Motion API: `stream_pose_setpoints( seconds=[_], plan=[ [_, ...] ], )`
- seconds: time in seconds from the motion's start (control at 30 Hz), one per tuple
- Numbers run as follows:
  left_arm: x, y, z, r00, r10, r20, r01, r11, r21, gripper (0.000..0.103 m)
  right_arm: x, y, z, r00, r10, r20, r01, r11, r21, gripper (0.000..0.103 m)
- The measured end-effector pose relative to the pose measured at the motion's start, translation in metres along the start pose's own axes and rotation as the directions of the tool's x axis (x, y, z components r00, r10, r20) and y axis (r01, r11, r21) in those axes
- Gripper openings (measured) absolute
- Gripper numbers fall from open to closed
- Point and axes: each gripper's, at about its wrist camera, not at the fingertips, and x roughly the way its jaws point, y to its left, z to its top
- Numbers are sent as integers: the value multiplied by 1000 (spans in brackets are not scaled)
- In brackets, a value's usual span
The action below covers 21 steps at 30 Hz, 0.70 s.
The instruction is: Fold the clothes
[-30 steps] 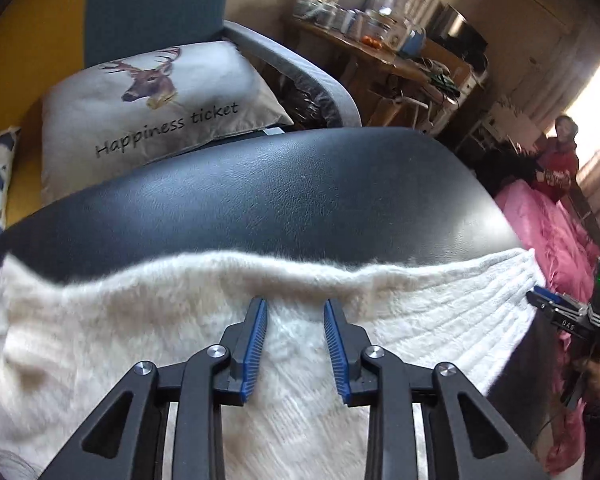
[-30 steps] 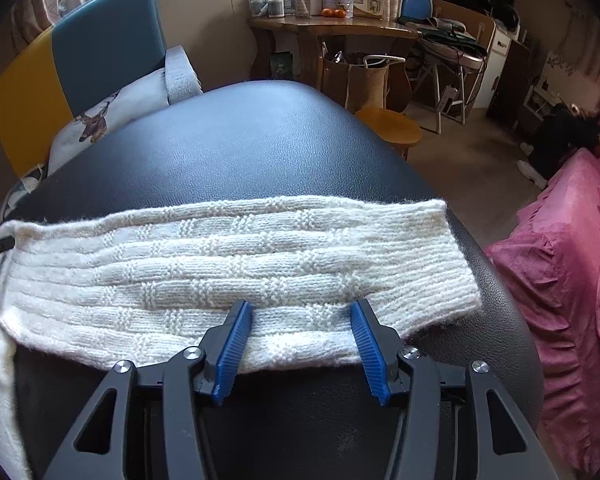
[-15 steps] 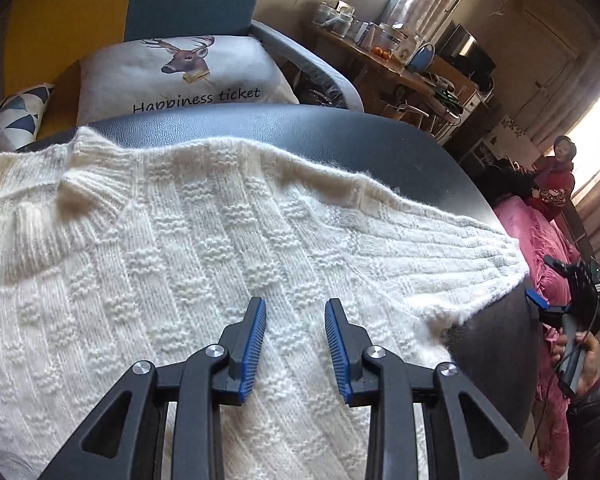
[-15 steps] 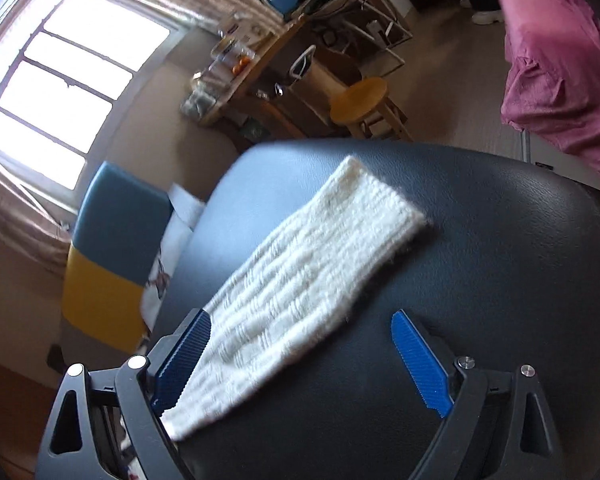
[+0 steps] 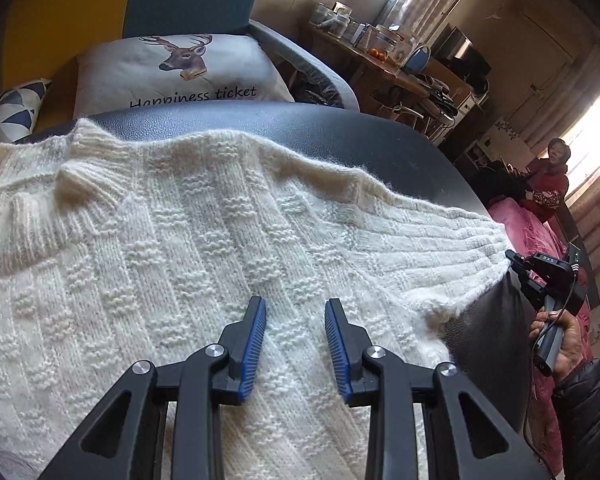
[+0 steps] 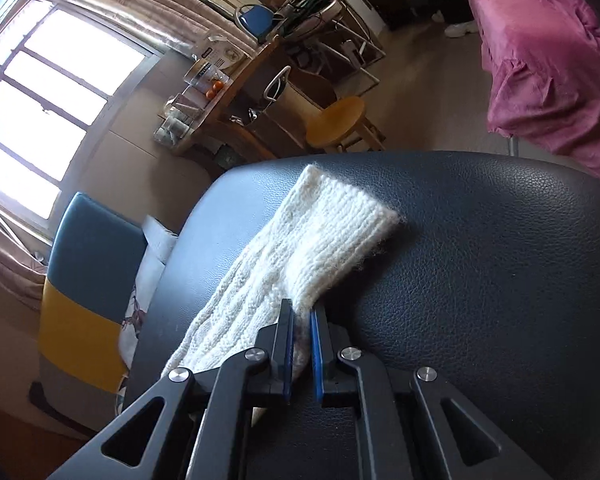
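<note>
A cream sweater (image 5: 204, 248) lies spread on the black surface (image 5: 340, 136), its collar toward the surface's far left edge. The left tool (image 5: 296, 320) hovers over the sweater's body, blue pads apart, nothing between them. The sleeve (image 6: 300, 256) runs rightward to the surface's right edge, its cuff flat with bare black leather beyond it. There the right tool (image 6: 300, 320) is clamped on the sleeve's near edge. Right of the surface, a pink bed (image 6: 548, 60) stands near.
</note>
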Motion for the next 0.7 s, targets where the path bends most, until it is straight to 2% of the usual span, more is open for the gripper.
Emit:
stream_pose_setpoints(
  seconds=[0.07, 0.17, 0.23, 0.43, 0.57, 0.7],
  plan=[
    [0, -1, 0, 1000, 4, -3, -4, 1000, 2, 30, 1, 8, 2, 999, 39, -34, -40, 999, -25, 8],
    [-1, -4, 4, 1000, 12, -22, -13, 1000, -19, 30, -1, 30, 0, 995, 82, -51, -88, 989, -122, 8],
    [-4, -9, 5, 999, -8, -43, 6, 999, -41, 30, 1, 49, -4, 993, 89, -72, -102, 974, -204, 8],
    [-16, -41, 3, 989, -120, -92, 118, 993, -26, 30, 17, 104, -41, 984, 45, -172, -122, 875, -469, 8],
    [-14, -72, 9, 957, -260, -128, 253, 965, -69, 30, 28, 119, -67, 978, -27, -208, -100, 811, -577, 8],
    [3, -108, 26, 899, -410, -156, 389, 909, -146, 33, 26, 117, -76, 978, -44, -206, -90, 796, -599, 8]
  ],
)
